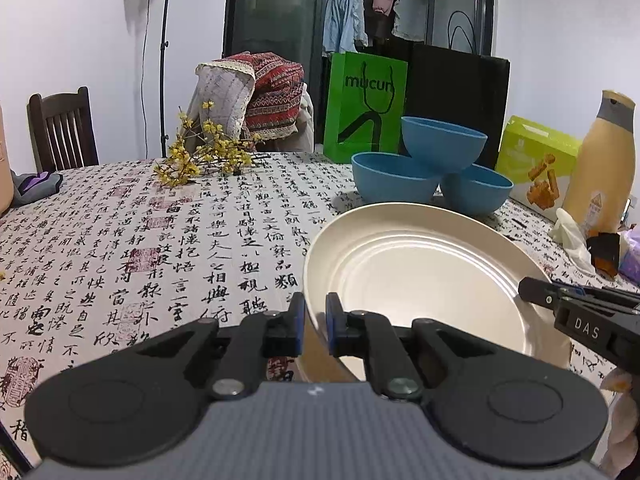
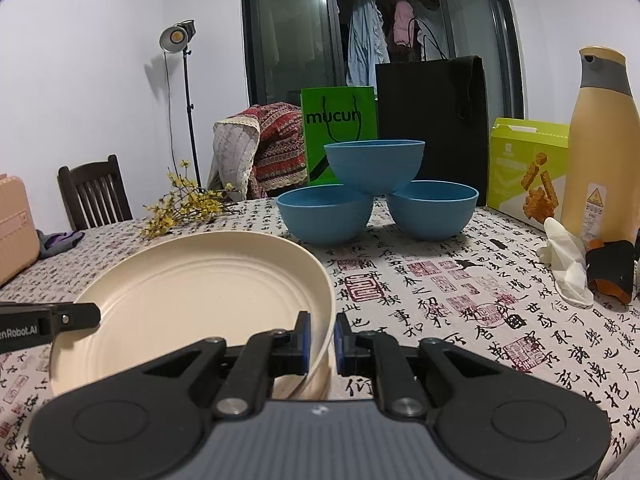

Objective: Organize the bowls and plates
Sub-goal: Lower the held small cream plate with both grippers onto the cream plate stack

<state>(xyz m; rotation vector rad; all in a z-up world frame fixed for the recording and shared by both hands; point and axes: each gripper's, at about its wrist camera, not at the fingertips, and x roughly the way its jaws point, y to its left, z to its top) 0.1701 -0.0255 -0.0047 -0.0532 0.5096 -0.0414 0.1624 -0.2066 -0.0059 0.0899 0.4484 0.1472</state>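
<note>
A cream plate [image 1: 420, 264] is held a little above the table by both grippers. My left gripper [image 1: 315, 322] is shut on its left rim. My right gripper [image 2: 322, 334] is shut on its right rim [image 2: 326, 320]; the plate fills the lower left of the right wrist view [image 2: 192, 292]. Under the plate's right edge another cream plate [image 2: 316, 380] shows. Three blue bowls stand beyond: two on the table [image 2: 324, 216] [image 2: 434, 208] and one [image 2: 374, 164] resting on top of both. They also show in the left wrist view [image 1: 440, 148].
Behind the bowls stand a green paper bag [image 2: 340, 128] and a black bag [image 2: 432, 120]. To the right are a snack box [image 2: 524, 168], a tan bottle [image 2: 604, 144] and a white glove [image 2: 568, 264]. Yellow flowers [image 1: 200, 156] lie at the far left.
</note>
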